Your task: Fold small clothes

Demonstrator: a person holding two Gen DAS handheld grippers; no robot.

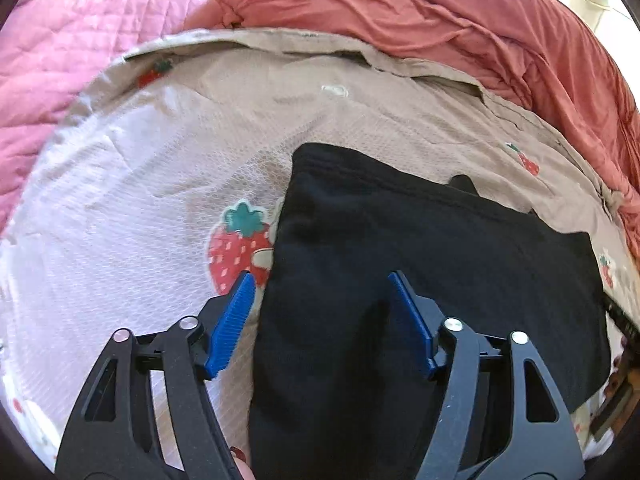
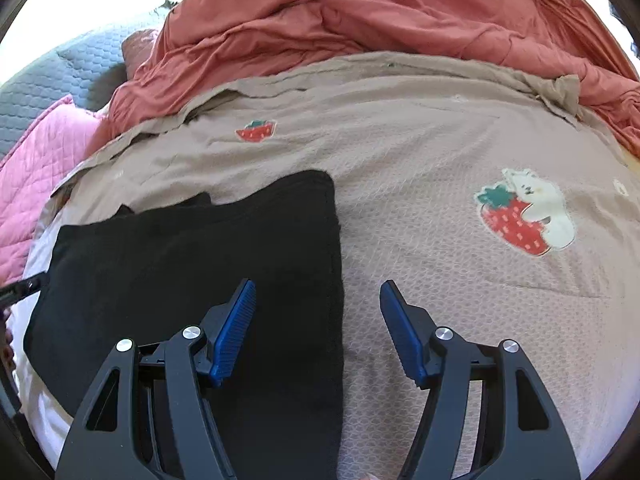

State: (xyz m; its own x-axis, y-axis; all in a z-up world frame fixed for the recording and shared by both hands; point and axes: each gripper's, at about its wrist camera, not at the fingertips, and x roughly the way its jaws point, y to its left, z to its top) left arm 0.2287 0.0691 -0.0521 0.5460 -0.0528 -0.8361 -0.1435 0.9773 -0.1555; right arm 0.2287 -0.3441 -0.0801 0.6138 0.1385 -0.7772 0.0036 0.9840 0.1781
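Observation:
A small black garment [image 1: 420, 264] lies folded flat on a beige strawberry-print blanket [image 1: 160, 152]. In the left wrist view my left gripper [image 1: 320, 280] hangs open over the garment's left edge, one blue pad [image 1: 234, 320] above the blanket and the other over the black cloth, nothing pinched. In the right wrist view the black garment [image 2: 192, 264] fills the lower left. My right gripper [image 2: 318, 288] stands open across its right edge, its left pad over the cloth and its right pad [image 2: 400, 328] over the blanket [image 2: 440, 152]. Neither gripper holds anything.
A crumpled coral-red quilt [image 1: 460, 16] is heaped along the far side of the blanket. A pink quilted cover [image 1: 72, 40] lies at the left, with a grey padded surface [image 2: 52, 76] beyond it. A strawberry-and-bear print [image 2: 524, 212] marks the blanket to the right.

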